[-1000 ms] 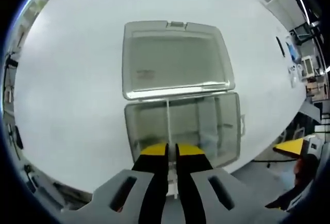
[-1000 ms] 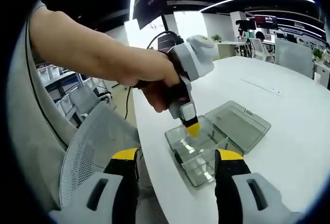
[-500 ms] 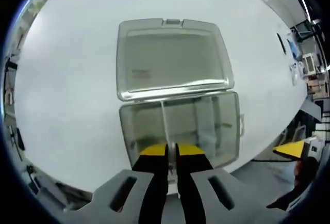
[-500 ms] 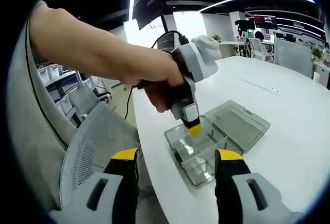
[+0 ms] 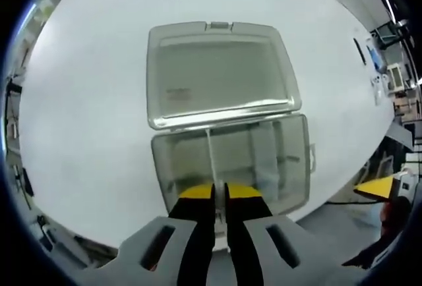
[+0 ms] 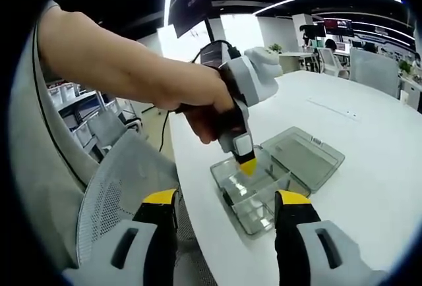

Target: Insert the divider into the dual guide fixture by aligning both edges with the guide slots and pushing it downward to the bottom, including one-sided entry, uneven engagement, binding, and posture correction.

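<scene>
Still no real change: left tool [image 5: 219, 190] pinching divider [image 5: 211, 161] in box [image 5: 290, 167]; right tool [image 6: 227, 200] spread.

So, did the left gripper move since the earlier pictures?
Yes, slightly. In the right gripper view, the left gripper has shifted toward the open lid of the box.

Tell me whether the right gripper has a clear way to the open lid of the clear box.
Probably yes. The right gripper is open and empty, and the lid lies flat on the table with nothing on it. The left gripper works over the box's tray, beside the lid.
</scene>
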Available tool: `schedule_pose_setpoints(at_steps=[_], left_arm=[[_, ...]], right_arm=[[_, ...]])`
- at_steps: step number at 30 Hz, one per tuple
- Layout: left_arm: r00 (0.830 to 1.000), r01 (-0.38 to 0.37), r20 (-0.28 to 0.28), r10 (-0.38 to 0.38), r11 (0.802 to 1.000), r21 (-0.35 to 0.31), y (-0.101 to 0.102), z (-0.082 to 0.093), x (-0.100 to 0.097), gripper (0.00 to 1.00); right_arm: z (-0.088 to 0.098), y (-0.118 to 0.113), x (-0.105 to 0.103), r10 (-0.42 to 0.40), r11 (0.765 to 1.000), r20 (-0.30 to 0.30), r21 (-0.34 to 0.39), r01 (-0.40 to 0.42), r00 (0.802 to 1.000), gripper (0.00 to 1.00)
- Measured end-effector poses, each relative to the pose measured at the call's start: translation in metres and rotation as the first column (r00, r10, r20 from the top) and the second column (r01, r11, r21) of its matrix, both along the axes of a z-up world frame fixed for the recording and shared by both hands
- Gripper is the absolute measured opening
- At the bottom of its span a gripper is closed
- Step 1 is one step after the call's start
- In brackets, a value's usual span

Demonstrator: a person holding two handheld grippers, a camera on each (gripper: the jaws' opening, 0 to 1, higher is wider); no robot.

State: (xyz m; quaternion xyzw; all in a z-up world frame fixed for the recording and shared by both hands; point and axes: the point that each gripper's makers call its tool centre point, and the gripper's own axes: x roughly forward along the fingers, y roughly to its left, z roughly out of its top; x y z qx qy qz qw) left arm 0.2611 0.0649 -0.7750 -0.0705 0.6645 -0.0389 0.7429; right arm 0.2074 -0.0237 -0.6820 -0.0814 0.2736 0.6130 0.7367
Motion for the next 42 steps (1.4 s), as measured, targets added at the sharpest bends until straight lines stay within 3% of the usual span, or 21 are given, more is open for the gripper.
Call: schedule_pose_setpoints(at_steps=[42], left_arm=[[0.999,0.049,-0.015,-0.049,0.999,0.000,0.0002,0.0018,-0.0014,0.02]], right_arm=[[-0.0012,0.0004,-0.0003,0.005,1.000,-0.002,-0.004,-0.005,1.000,0.55]])
